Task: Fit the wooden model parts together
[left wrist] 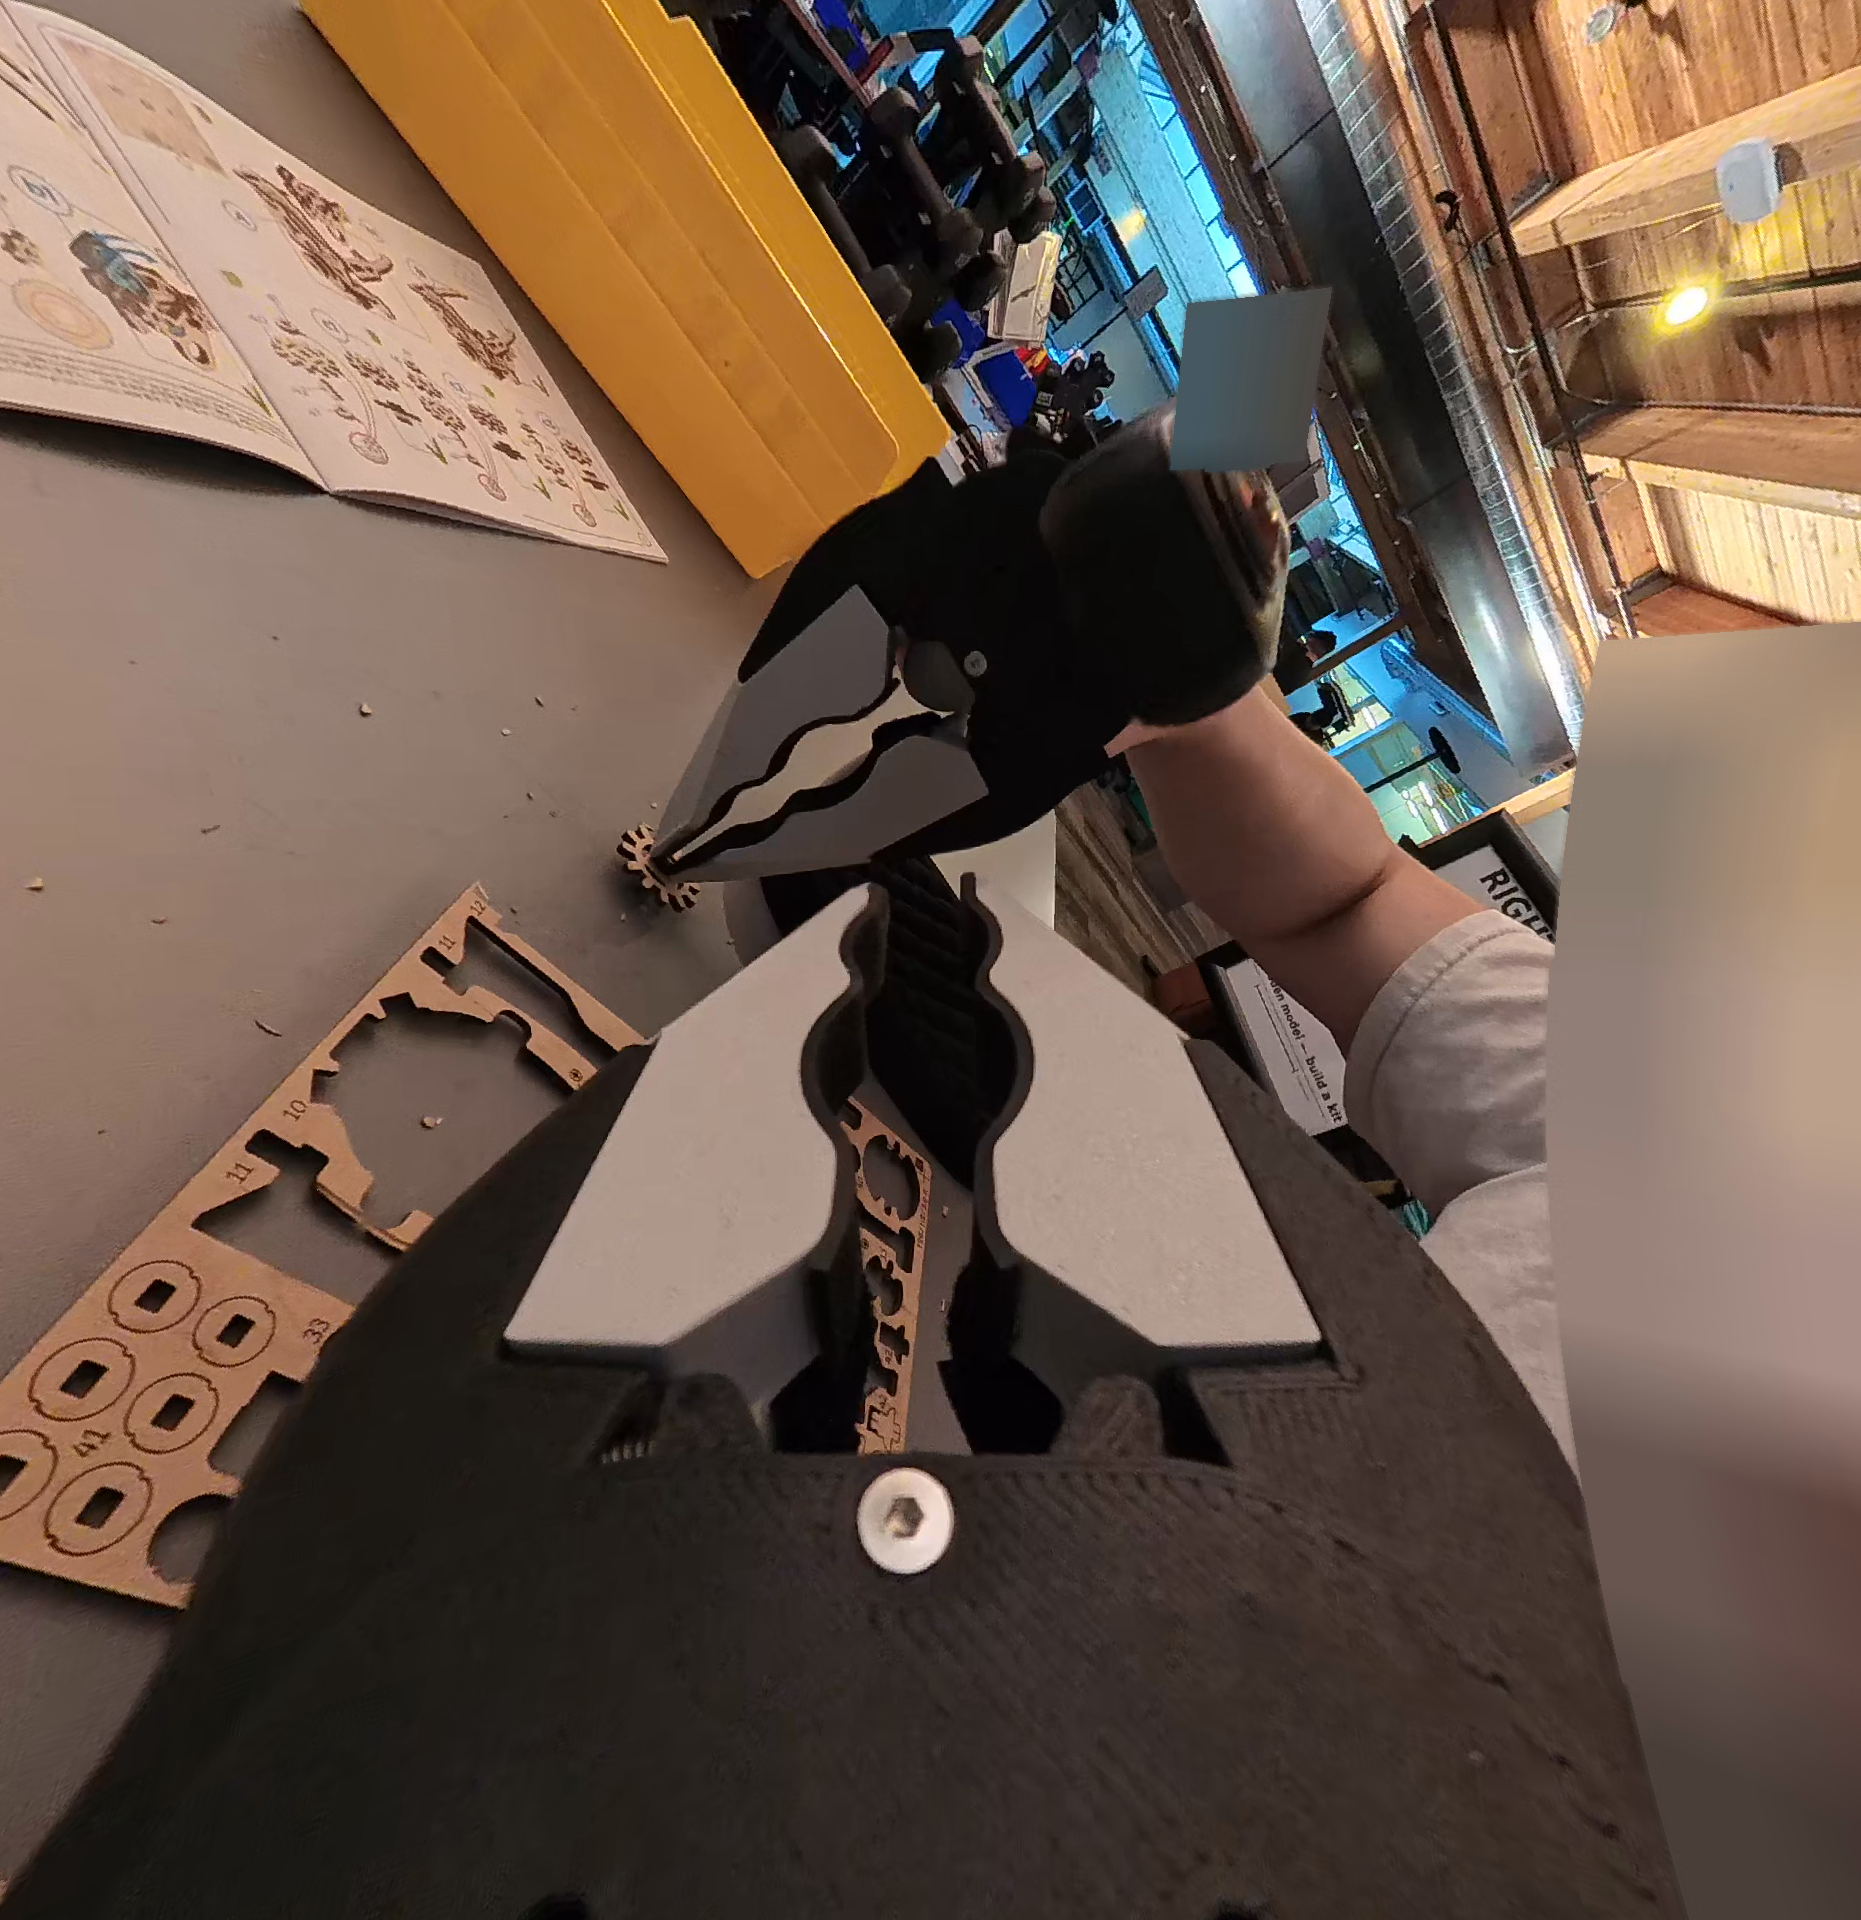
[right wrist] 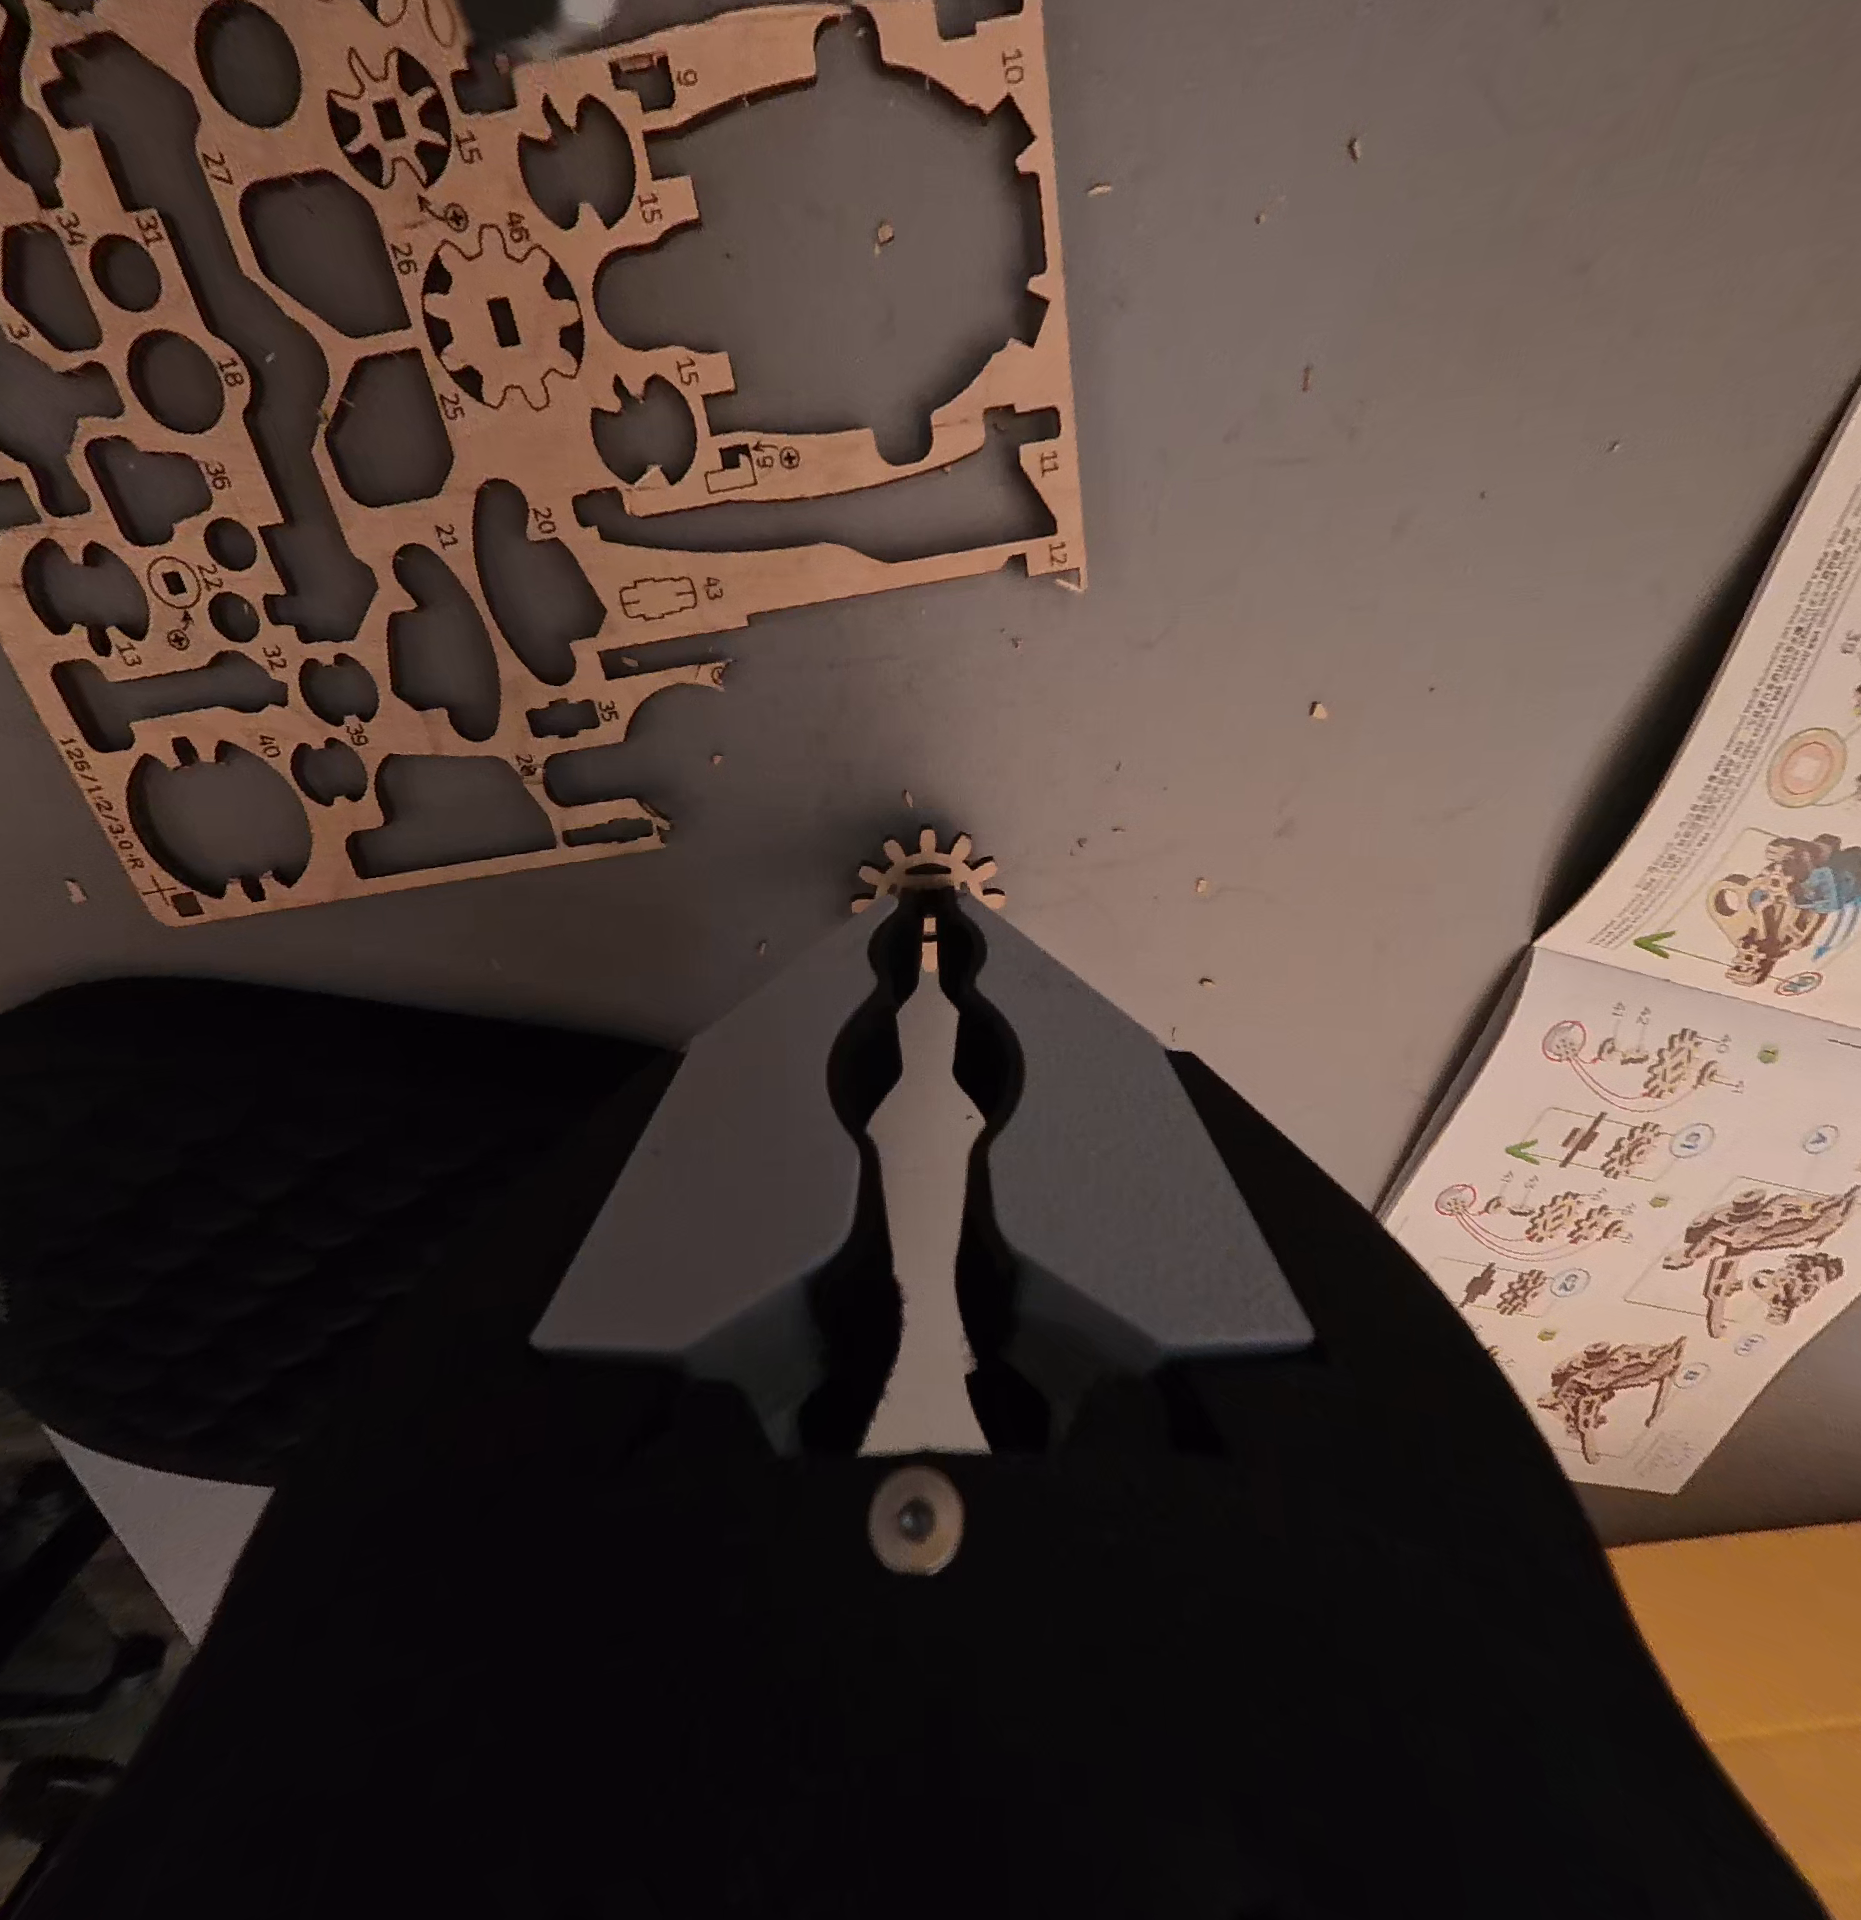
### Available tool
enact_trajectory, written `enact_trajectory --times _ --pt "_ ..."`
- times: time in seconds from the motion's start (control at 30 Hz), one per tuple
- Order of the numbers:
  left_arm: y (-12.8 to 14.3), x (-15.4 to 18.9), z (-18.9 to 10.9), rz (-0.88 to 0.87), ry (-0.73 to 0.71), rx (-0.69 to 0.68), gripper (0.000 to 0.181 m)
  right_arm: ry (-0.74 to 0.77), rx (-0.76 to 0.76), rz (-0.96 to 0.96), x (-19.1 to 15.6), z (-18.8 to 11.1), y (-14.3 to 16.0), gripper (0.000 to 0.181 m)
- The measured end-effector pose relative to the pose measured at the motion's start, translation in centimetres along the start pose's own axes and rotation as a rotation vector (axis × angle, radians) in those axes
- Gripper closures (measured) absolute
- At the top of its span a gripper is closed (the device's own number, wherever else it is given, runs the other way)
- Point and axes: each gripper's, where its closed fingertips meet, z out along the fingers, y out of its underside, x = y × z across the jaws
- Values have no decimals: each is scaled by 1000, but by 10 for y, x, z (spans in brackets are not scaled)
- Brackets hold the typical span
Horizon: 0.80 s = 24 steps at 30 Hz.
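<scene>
A small wooden gear [right wrist: 928, 883] is pinched at the tips of my right gripper [right wrist: 928, 920], which is shut on it low over the grey table [right wrist: 1321, 520]. In the left wrist view the same gear [left wrist: 651, 871] sits at the right gripper's tips [left wrist: 672, 858], at or just above the tabletop. My left gripper [left wrist: 918, 896] hovers just behind and to the side of it. Its jaws stand a narrow gap apart with nothing between them. A punched wooden part sheet [right wrist: 490, 416] lies beyond the gear, and a sheet [left wrist: 178, 1299] lies left of my left gripper.
An open instruction booklet [left wrist: 282, 291] lies on the table, at the right in the right wrist view [right wrist: 1684, 1143]. A yellow bin [left wrist: 645, 239] stands behind it. A black mesh object [right wrist: 230, 1195] is at the table edge. A person's forearm [left wrist: 1300, 862] holds the right gripper. Wood crumbs dot the table. There is about 12 cm between the tips of the two grippers.
</scene>
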Motion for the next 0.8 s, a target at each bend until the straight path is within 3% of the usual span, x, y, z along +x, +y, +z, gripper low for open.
enact_trajectory --times 0.27,0.4,0.5,0.57,0.67,0.7,0.8 --pt "0 1 0 0 6 -1 170 17 -21 -13 0 1 0 181" --pt "-3 2 -3 -6 16 12 167 13 56 15 2 0 -1 181" --pt "-13 9 -12 6 51 59 164 12 252 79 3 -7 -15 180" --pt "-23 11 -19 59 41 107 163 -16 571 158 5 -43 -46 181" --pt "-34 12 -29 156 0 149 162 -89 796 234 8 -76 -56 181" --pt "-36 18 -32 194 14 157 162 -160 900 278 8 -90 -62 181" --pt "-37 37 -34 374 38 140 160 -677 1213 375 -16 -142 -82 181"
